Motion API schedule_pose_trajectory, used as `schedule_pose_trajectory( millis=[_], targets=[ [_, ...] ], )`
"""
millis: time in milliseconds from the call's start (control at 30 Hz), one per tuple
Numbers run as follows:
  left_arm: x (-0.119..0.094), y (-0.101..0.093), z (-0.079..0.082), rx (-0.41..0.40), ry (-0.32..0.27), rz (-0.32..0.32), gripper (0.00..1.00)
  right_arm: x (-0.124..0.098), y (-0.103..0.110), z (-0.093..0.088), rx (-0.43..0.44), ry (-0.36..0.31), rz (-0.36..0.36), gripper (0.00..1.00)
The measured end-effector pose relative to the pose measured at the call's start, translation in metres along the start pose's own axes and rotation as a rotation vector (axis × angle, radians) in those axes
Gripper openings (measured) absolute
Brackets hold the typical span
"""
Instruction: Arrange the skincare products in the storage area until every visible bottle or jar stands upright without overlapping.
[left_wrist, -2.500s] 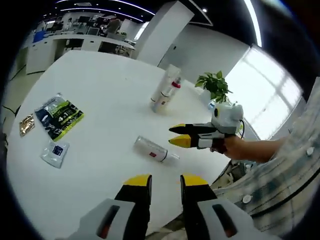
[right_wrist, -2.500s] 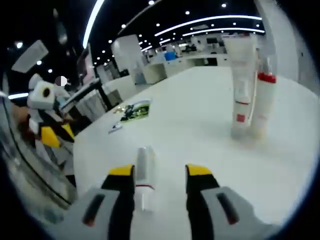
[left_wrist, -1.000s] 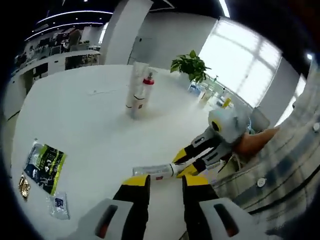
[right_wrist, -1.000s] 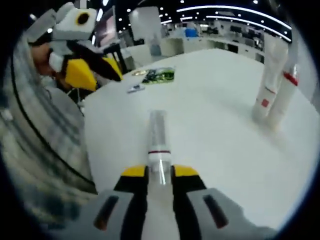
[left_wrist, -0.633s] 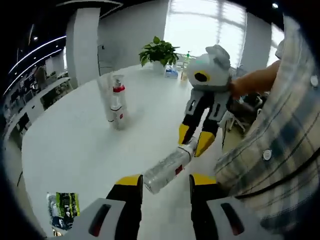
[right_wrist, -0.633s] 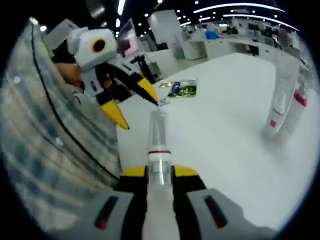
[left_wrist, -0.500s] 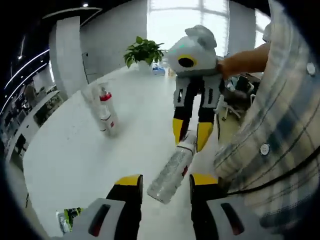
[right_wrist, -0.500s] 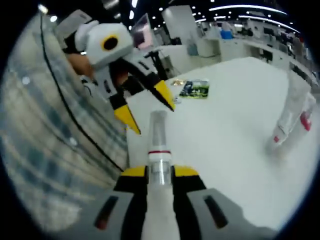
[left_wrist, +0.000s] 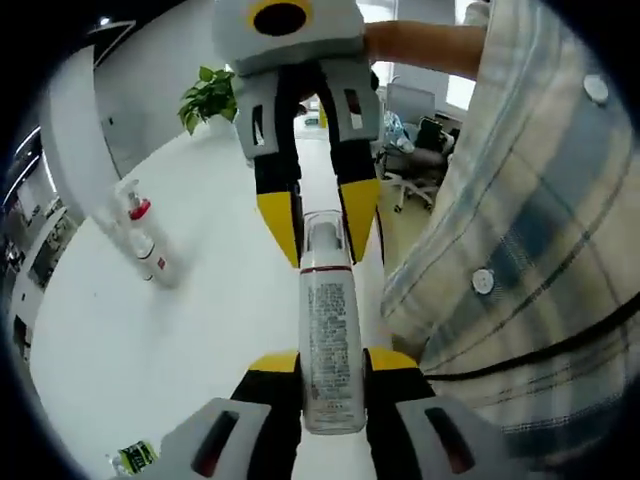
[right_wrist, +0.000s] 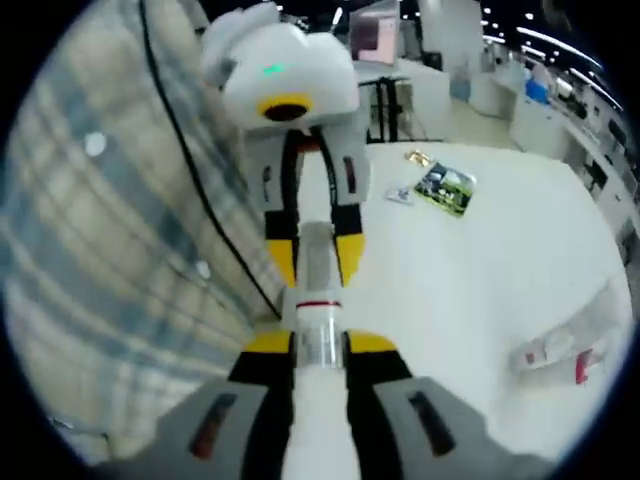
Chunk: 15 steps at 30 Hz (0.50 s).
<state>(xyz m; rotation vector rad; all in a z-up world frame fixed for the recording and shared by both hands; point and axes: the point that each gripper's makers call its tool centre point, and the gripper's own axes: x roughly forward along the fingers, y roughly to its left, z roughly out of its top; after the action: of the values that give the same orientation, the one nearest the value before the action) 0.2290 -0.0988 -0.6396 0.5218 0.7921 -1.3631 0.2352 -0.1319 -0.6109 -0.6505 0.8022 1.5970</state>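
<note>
White round worktop (left_wrist: 200, 330) in an open office, plant (left_wrist: 208, 95) at its far edge, packets (right_wrist: 445, 188) lying flat. Bottle (left_wrist: 328, 330) held in the air between both grippers: right gripper (right_wrist: 319, 345) jaws clamp its cap end, left gripper (left_wrist: 330, 362) jaws closed against its base end. Red-capped bottle (left_wrist: 144, 235) and tube (left_wrist: 108, 215) stand together on the worktop, well apart.

Potted plant (left_wrist: 207, 93) at the white table's (left_wrist: 120, 340) far edge; green packet (right_wrist: 446, 190) lies flat.
</note>
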Motion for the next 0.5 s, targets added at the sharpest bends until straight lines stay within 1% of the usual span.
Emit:
schedule_pose_trajectory(
  millis=[33, 100, 167, 200, 233, 267, 300, 333, 367, 400, 500],
  targets=[
    [-0.002, -0.002, -0.001, -0.004, 0.001, -0.021, 0.22, 0.0, 0.001, 0.0, 0.003, -0.006, 0.007, 0.16],
    [-0.004, -0.001, 0.0, 0.004, -0.003, -0.018, 0.21, 0.0, 0.001, 0.0, 0.011, -0.014, 0.011, 0.17],
    [-0.005, -0.002, 0.001, -0.022, -0.005, -0.024, 0.2, -0.001, 0.001, 0.001, 0.015, -0.023, 0.014, 0.17],
    [-0.006, -0.002, 0.004, -0.032, -0.027, -0.027, 0.2, -0.002, 0.001, 0.0, 0.017, -0.022, 0.016, 0.17],
    [-0.007, -0.002, 0.004, -0.051, -0.034, -0.029, 0.2, -0.003, 0.001, -0.001, 0.014, -0.026, 0.013, 0.17],
    [-0.007, -0.002, 0.004, -0.057, -0.035, -0.029, 0.2, -0.004, -0.003, -0.001, 0.006, -0.039, -0.01, 0.18],
    [-0.007, -0.002, 0.006, -0.102, -0.054, -0.034, 0.2, -0.004, -0.008, 0.002, 0.002, -0.063, -0.035, 0.22],
    [-0.009, -0.004, 0.009, -0.121, -0.072, -0.053, 0.2, -0.006, -0.012, 0.002, 0.014, -0.082, -0.058, 0.25],
    [-0.009, -0.003, 0.011, -0.142, -0.095, -0.056, 0.2, -0.006, -0.013, 0.002, 0.024, -0.088, -0.063, 0.28],
    [-0.01, -0.002, 0.013, -0.161, -0.111, -0.054, 0.2, -0.007, -0.014, 0.001, 0.03, -0.087, -0.066, 0.28],
    [-0.012, 0.0, 0.019, -0.255, -0.176, -0.071, 0.2, -0.012, -0.017, 0.002, 0.067, -0.123, -0.073, 0.3]
  ],
)
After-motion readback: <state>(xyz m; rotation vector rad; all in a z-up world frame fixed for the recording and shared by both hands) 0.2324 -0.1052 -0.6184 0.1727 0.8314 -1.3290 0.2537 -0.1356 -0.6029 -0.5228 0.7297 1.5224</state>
